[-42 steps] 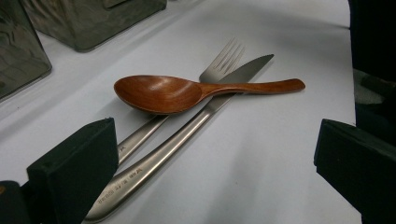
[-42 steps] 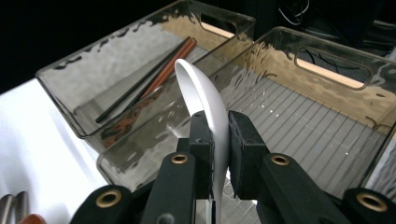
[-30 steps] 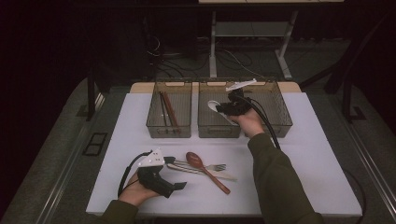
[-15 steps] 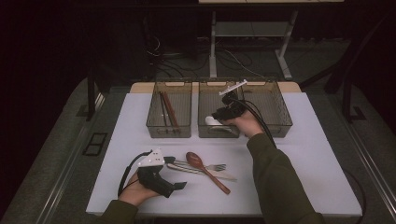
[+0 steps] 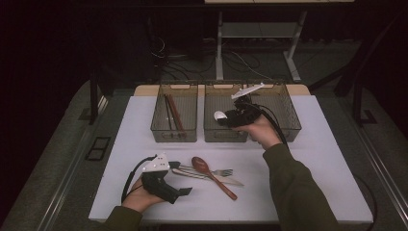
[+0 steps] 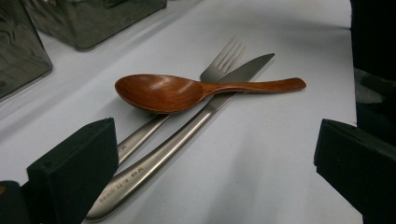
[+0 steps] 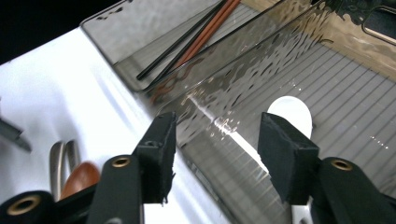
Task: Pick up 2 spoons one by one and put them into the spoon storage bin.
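A white spoon (image 5: 219,115) (image 7: 292,112) lies on the ribbed floor of the middle clear bin (image 5: 226,137), partly behind one jaw. My right gripper (image 5: 225,119) (image 7: 217,140) hovers low over that bin, open, with nothing between its jaws. At the table's front, a wooden spoon (image 5: 211,174) (image 6: 177,91) rests across a steel fork (image 5: 222,172) (image 6: 224,60) and knife (image 5: 233,182) (image 6: 196,126). My left gripper (image 5: 180,178) (image 6: 215,154) rests on the table just left of them, open wide, jaws either side of the handle ends without touching.
The left bin (image 5: 174,137) holds dark and red chopsticks (image 5: 172,115) (image 7: 201,32). A third bin (image 5: 288,130) stands right of the middle one. The white tabletop (image 5: 327,159) has bare room on the right. Cables trail from both grippers.
My right gripper has come down and toward the front wall of the middle bin, the white spoon moving down with it. The left gripper and the cutlery have stayed put.
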Motion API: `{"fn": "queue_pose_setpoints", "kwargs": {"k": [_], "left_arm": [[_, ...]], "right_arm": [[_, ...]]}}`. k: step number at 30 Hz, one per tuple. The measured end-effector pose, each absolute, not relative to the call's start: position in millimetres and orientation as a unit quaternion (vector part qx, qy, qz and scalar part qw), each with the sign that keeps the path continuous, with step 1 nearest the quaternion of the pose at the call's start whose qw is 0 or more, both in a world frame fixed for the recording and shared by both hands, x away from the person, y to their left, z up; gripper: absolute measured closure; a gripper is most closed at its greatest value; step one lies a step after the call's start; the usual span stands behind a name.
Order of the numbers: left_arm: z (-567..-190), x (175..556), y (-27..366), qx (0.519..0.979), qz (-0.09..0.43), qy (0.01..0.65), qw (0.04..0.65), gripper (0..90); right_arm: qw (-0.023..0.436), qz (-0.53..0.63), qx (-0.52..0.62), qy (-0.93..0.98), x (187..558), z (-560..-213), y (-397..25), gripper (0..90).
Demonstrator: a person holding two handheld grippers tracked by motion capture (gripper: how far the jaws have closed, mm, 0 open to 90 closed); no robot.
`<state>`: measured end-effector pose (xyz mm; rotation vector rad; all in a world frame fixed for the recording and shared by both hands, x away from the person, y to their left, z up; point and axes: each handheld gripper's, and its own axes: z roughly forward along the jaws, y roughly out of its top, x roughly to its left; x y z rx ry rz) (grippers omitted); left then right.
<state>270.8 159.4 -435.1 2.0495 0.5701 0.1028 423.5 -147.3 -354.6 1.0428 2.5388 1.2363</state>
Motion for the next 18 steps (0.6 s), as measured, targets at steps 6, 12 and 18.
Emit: {"fn": "queue_pose_setpoints", "kwargs": {"k": [6,12,18], "left_arm": [[-435,270,159,0.842,0.043,0.234,0.484,0.0],[-436,270,158,0.844,0.045,0.234,0.481,0.0],[-436,271,159,0.843,0.046,0.238,0.481,0.0]], "right_arm": [[0.077,0.421,0.343,0.836,401,-355,-167,43.9],[0.079,0.432,0.345,0.829,380,-367,-189,41.2],[0.081,0.425,0.347,0.833,360,-380,-207,39.7]]}}
